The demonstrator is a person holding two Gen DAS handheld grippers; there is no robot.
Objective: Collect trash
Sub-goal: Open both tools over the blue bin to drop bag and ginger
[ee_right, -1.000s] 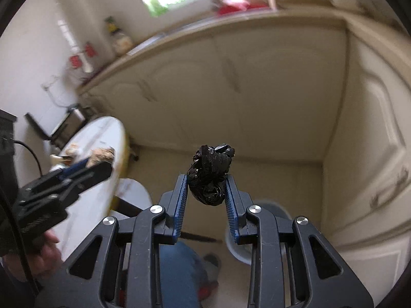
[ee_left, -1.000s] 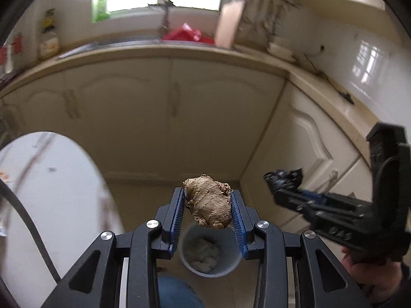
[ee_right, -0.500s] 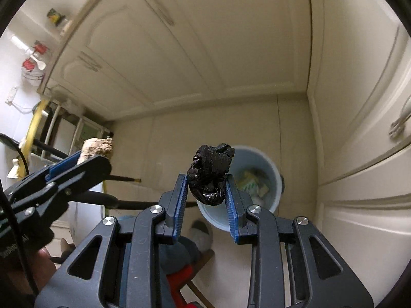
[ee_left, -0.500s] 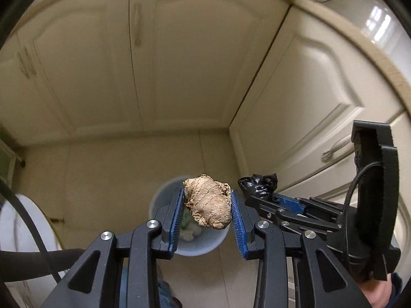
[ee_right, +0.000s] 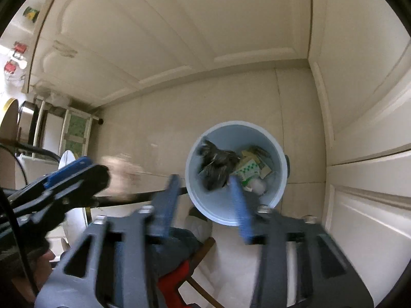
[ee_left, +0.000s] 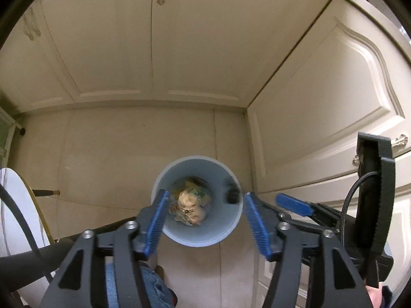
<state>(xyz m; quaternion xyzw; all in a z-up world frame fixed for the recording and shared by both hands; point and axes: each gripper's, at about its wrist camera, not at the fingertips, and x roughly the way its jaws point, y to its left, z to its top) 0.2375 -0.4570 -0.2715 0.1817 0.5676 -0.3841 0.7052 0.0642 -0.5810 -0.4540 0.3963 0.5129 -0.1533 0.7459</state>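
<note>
A pale blue waste bin (ee_left: 231,233) stands on the floor below both grippers; it also shows in the right wrist view (ee_right: 281,179). My left gripper (ee_left: 205,220) is open and empty above the bin. A brown crumpled lump (ee_left: 191,206) is inside the bin, in line with the left jaws. My right gripper (ee_right: 205,200) is open and empty. A black crumpled bag (ee_right: 215,166) is inside the bin below it. In the right wrist view a blurred brown lump (ee_right: 120,172) shows by the left gripper's tip.
Cream cabinet doors (ee_left: 154,38) surround the floor corner, with a handle (ee_left: 397,141) on the right door. Paper and packaging (ee_right: 253,169) lie in the bin. A white round table edge (ee_left: 15,218) is at the left. A person's jeans (ee_left: 154,290) are below.
Both grippers opened over the bin. The brown lump left the left jaws and the black bag left the right jaws; both dropped into the bin. Both views tilted further down.
</note>
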